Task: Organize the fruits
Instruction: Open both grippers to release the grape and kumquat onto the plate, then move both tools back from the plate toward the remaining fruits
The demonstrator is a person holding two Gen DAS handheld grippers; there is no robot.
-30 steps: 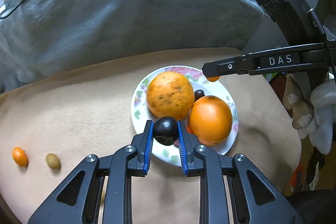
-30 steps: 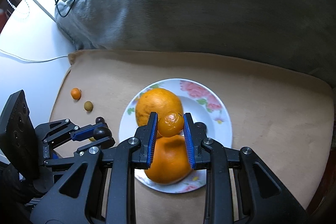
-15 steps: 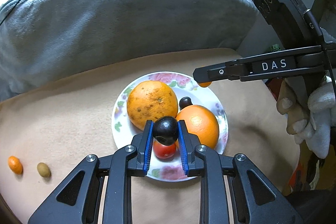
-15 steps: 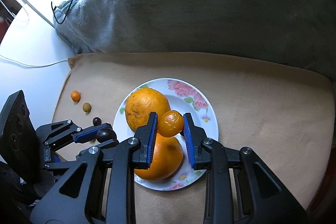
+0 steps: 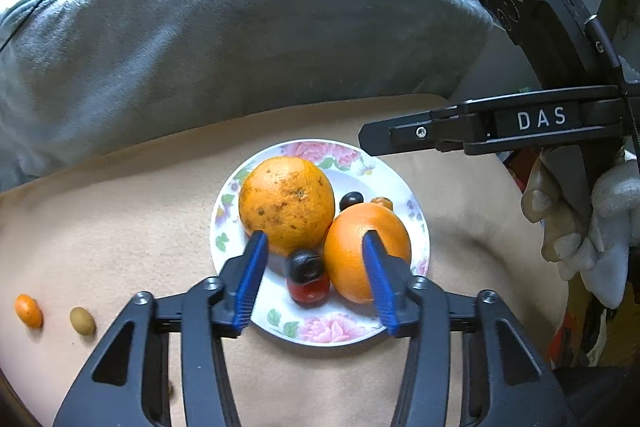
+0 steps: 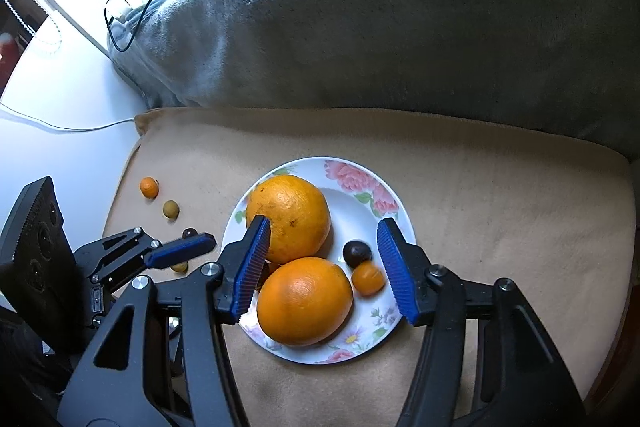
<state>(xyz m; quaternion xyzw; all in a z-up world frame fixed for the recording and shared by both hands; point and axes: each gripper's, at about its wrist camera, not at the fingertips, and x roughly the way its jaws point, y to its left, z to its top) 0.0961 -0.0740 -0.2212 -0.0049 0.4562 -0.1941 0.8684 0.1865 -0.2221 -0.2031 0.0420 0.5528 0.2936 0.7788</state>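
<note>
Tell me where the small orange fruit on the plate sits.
Right wrist view: the small orange fruit lies on the plate, right of the smooth orange, just below a dark fruit.

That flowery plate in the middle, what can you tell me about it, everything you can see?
The round white plate with pink roses and green leaves around its rim looks like glazed ceramic or melamine. It lies flat on the tan fleece cloth. It carries a speckled orange, a smoother orange touching it, a small orange kumquat, two dark round fruits and a red one. Both open grippers, the left gripper and the right gripper, hover over it; neither visibly touches it.
</note>
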